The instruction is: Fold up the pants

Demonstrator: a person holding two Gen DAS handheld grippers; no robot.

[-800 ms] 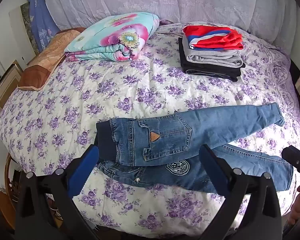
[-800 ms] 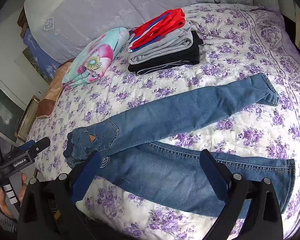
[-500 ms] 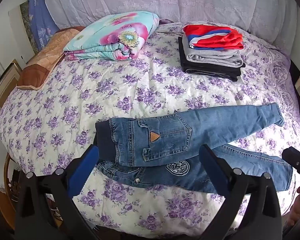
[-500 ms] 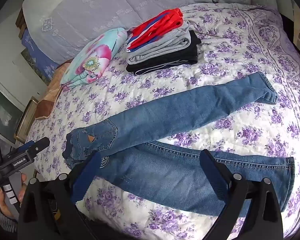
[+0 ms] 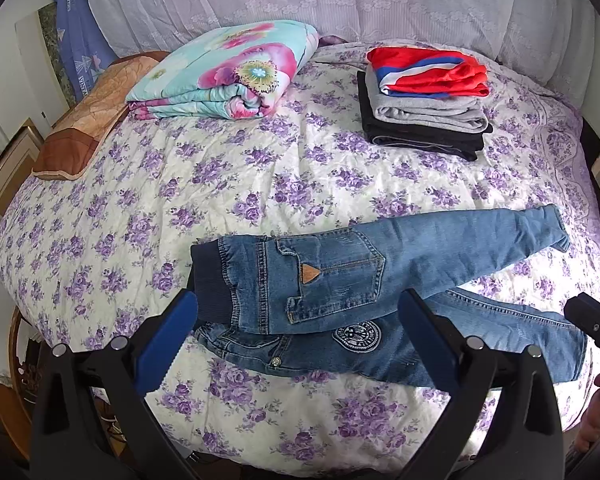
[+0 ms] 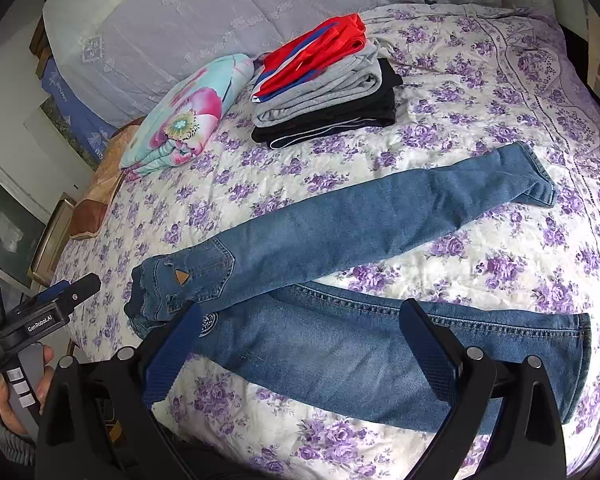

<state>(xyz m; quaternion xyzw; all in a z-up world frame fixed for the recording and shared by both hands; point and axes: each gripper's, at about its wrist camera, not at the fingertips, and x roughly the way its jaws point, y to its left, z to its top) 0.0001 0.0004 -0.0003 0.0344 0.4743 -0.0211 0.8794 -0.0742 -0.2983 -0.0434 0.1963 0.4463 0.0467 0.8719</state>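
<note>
Blue jeans [image 5: 340, 280] lie on the flowered bedspread [image 5: 220, 184], folded lengthwise at the waist, with the two legs spread apart to the right. The upper leg [image 6: 380, 220] runs up to the right; the lower leg [image 6: 380, 344] lies near the bed's front edge. My left gripper [image 5: 296, 328] is open and empty, held above the waistband end. My right gripper [image 6: 300, 344] is open and empty, held above the lower leg. The left gripper's body also shows in the right wrist view [image 6: 40, 320].
A stack of folded clothes [image 5: 424, 100], red on top, sits at the back right. A folded floral blanket [image 5: 228, 72] and a brown quilt [image 5: 88, 120] lie at the back left. A lace-covered headboard [image 5: 300, 0] stands behind. Picture frames [image 5: 4, 168] lean left of the bed.
Both grippers have shifted slightly; the views have barely moved. The jeans lie as before.
</note>
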